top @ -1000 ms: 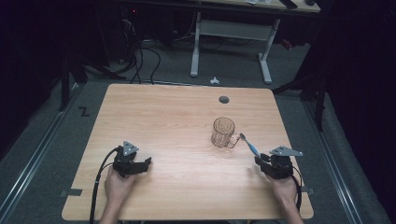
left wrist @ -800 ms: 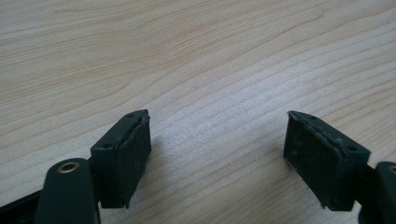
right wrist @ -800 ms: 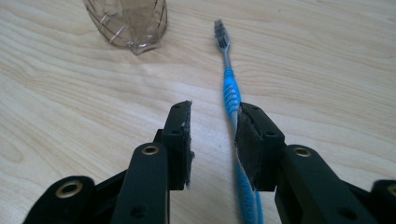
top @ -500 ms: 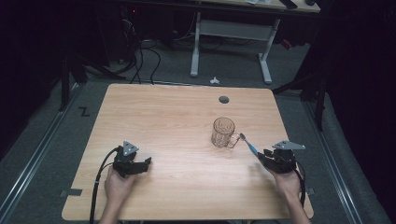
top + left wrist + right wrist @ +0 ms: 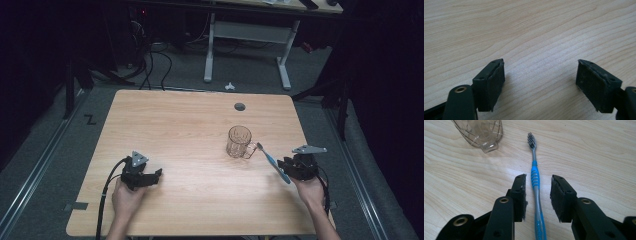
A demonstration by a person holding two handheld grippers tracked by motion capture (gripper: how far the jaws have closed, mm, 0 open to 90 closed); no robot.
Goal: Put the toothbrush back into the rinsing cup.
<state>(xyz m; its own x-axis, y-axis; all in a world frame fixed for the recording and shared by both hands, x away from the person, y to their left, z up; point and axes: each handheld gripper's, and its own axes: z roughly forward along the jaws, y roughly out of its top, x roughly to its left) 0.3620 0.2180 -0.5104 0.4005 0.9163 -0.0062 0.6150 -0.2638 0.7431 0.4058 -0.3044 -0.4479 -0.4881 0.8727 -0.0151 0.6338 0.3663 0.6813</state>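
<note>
Toothbrush [image 5: 535,185] lies flat on the table [image 5: 175,130] between the right gripper [image 5: 538,196] jaws — both pads clear of the blue-grey handle, jaws parted. Ribbed clear glass mug [image 5: 480,132] sits just ahead-left of the bristles, nothing blocking. Left gripper [image 5: 540,82] — wide open over bare wood grain, hand low.

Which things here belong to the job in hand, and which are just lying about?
In the job:
- toothbrush, lying on the table between the right gripper's open jaws
- clear cup, beside the brush head

Not in the job right now:
- left gripper, open over bare table
- white desk frame and cables behind the table
</note>
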